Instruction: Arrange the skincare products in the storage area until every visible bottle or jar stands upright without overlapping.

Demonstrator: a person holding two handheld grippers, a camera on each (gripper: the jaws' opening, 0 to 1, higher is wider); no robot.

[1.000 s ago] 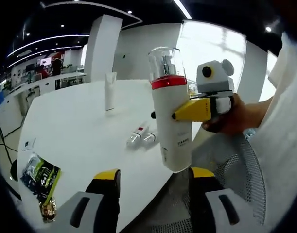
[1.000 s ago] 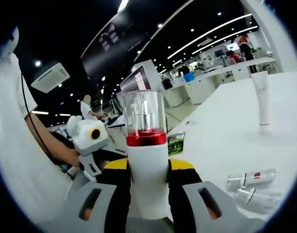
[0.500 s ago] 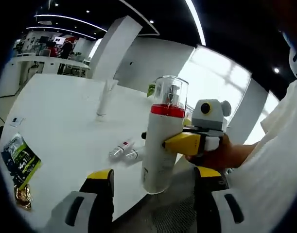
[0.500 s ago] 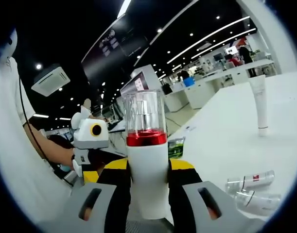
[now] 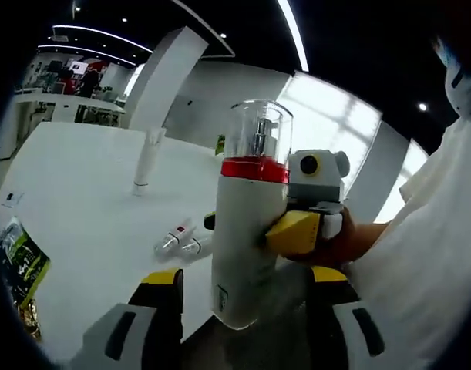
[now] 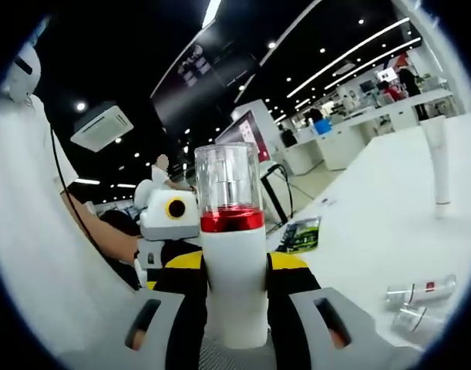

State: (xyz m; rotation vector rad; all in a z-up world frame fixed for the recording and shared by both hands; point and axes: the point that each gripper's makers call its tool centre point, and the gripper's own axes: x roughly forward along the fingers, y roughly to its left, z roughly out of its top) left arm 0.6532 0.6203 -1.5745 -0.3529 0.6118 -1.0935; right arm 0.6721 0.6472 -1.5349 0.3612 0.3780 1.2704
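Observation:
A white pump bottle (image 6: 233, 270) with a red band and a clear cap is held upright off the table, and my right gripper (image 6: 235, 266) is shut on its body. In the left gripper view the same bottle (image 5: 247, 231) hangs close in front, its base between the spread jaws of my open left gripper (image 5: 247, 279). The right gripper (image 5: 297, 231) reaches in there from the right. A white tube (image 5: 146, 162) stands upright on the white table (image 5: 73, 193). Two small silver bottles (image 5: 173, 237) (image 5: 198, 246) lie on their sides nearby, also visible as small bottles (image 6: 420, 291).
A green snack packet (image 5: 15, 258) lies near the table's edge, seen too as the packet (image 6: 301, 233). The tube (image 6: 438, 166) stands farther back. A person's hand and white sleeve (image 5: 420, 254) are behind the right gripper. My left gripper (image 6: 169, 223) shows left of the bottle.
The two grippers have come closer together: the bottle now looms larger between the left gripper's jaws, and the left gripper sits nearer the bottle in the right gripper view. The grip is unchanged.

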